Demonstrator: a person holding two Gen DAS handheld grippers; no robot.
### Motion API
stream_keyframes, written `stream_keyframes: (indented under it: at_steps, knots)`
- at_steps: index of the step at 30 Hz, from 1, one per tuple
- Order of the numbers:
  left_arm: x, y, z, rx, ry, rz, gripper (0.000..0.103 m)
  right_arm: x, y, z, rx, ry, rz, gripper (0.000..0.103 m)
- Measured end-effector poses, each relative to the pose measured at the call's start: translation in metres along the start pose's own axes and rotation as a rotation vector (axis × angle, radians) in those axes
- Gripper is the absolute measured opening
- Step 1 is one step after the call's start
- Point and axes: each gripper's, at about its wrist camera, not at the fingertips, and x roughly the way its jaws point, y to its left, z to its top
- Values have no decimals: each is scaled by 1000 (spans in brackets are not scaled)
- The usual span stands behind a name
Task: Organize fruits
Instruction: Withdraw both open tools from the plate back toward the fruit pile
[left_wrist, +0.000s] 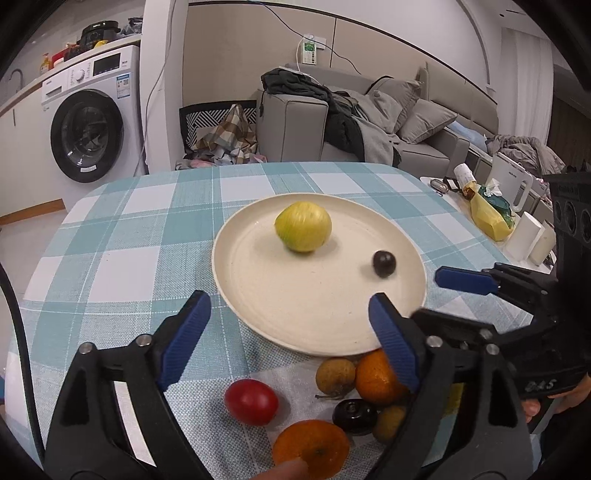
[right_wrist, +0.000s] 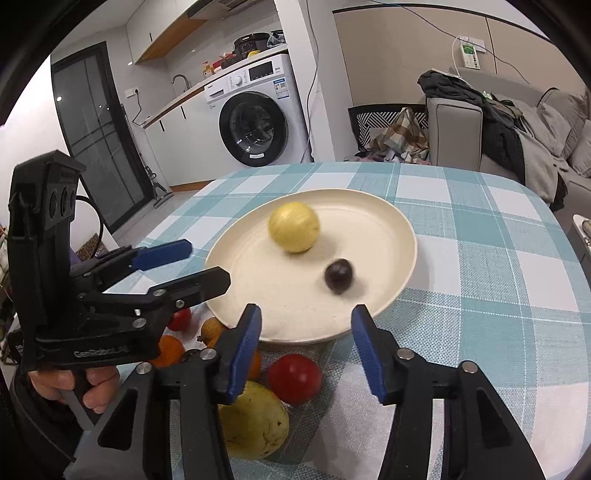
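Your left gripper (left_wrist: 288, 328) stands with its jaws wide apart and nothing between the blue pads; the near rim of the cream plate (left_wrist: 258, 317) sits in the gap just ahead of them. Beyond the fingertips, on the plate, lies the yellow-green fruit (left_wrist: 303, 231), slightly blurred, and to its right, closer to your right-hand pad, the small dark fruit (left_wrist: 384, 263).

Your right gripper (right_wrist: 306, 345) is also parted, about half as wide as it could go by the look of it, and it holds nothing. The dark fruit (right_wrist: 338, 276) lies on the plate (right_wrist: 388, 236) just ahead of its fingertips, roughly in line with the gap (it is smeared in this view, so I cannot tell its exact outline). The yellow-green fruit (right_wrist: 294, 226) is farther ahead and a little to the left.

The rest of the fruit is behind and below your fingertips, on the checked tablecloth (left_wrist: 122, 236) on the near side of the plate: a red fruit (left_wrist: 251, 401) under the left gripper's gap, two oranges (left_wrist: 376, 380), a brownish fruit (left_wrist: 335, 376) beside the upper orange, and a dark one (left_wrist: 354, 415). From the right wrist you also see a large yellow fruit (right_wrist: 255, 424) lying under its left finger, touching the red one (right_wrist: 294, 378).
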Motion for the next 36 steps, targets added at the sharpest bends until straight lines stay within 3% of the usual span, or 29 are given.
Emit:
stream_keyframes:
  at_steps: [2, 4, 6, 14, 25, 36]
  knots:
    - [-4, 0, 0, 9, -6, 17, 102, -4, -1, 0, 6, -19, 0, 87]
    - [-10, 0, -2, 18, -18, 34, 102, -8, -3, 1, 11, -30, -8, 90]
    - [-16, -2, -4, 29, -15, 35, 102, -10, -3, 3, 13, -30, -29, 103]
    - [-44, -2, -17, 12, -55, 84, 102, -33, -2, 8, 19, -100, -93, 103]
    - [-79, 4, -30, -20, -138, 123, 102, -55, 13, -6, -14, -92, -43, 103]
    - [-84, 0, -45, 21, -72, 109, 102, -59, 20, -25, -1, -50, 16, 103]
